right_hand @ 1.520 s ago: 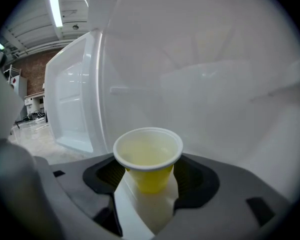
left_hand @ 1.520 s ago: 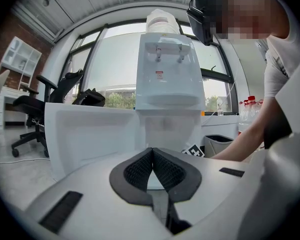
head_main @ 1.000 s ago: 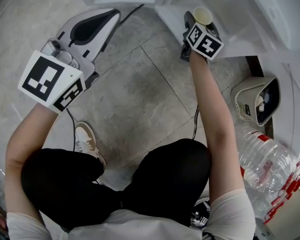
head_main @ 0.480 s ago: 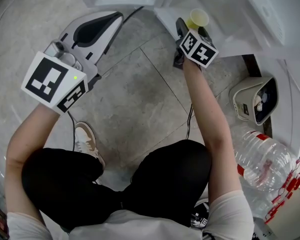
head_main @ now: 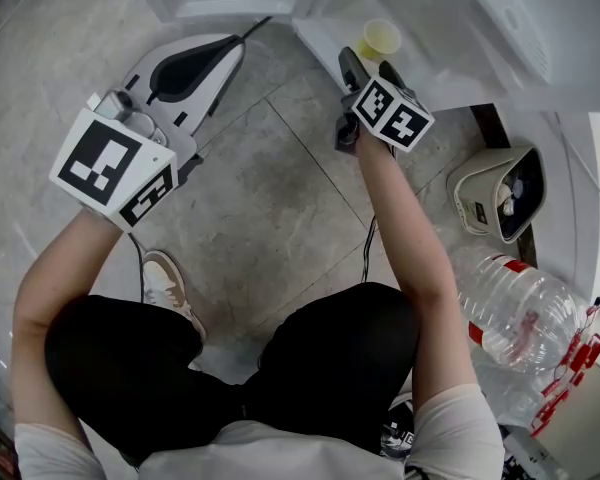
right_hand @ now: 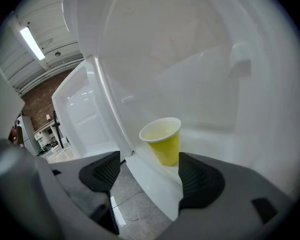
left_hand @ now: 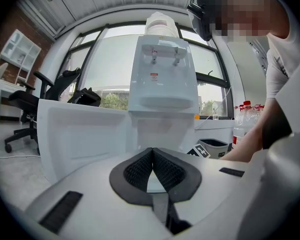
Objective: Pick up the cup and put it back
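Right gripper jaws gape wide, yellow cup standing free on the white ledge just beyond; left gripper clenched, empty.

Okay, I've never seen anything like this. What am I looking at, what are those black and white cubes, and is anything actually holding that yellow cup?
There is no robot here. A person over a tiled floor holds a two-jaw gripper in each hand. The checkered cubes are markers fixed to the grippers. The overhead picture comes from a camera on the person's head, looking steeply down. The other two come from cameras riding on each gripper, looking along its jaws. The left gripper is shut and empty, and faces a white water dispenser. The right gripper is open, with its jaws spread either side of a white ledge. The yellow cup stands upright on that ledge, just beyond the jaws, so nothing is holding it.
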A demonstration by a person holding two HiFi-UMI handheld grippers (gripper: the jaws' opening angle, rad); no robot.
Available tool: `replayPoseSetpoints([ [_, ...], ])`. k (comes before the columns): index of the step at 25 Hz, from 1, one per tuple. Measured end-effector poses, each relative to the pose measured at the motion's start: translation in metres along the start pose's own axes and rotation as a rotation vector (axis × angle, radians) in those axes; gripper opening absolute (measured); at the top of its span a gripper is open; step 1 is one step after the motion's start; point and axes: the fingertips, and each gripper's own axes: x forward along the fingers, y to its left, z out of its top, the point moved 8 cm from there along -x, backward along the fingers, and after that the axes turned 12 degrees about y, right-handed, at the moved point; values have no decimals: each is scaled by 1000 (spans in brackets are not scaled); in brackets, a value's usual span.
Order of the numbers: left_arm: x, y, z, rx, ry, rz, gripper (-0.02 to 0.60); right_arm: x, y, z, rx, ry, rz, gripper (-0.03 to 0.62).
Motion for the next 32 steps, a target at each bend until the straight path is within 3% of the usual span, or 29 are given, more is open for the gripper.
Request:
replayPoseSetpoints([
  [4,5,5,-1,-4,-12,7,23,-7,8,2,-15,15,21,360],
  [11,24,21,-20,-34,1,37,23,-26,15,0,39,8,82,83],
  [13,27,25,-23,-35,10,42,23,-30,18,-4,28,12,99,35],
  [24,34,37,-33,-27,34,64,23,-27,24,-1,-37,20,137,20],
  [32,58,33,-29,-35,33,28,23,-31,41,16,-114,36,188,20],
])
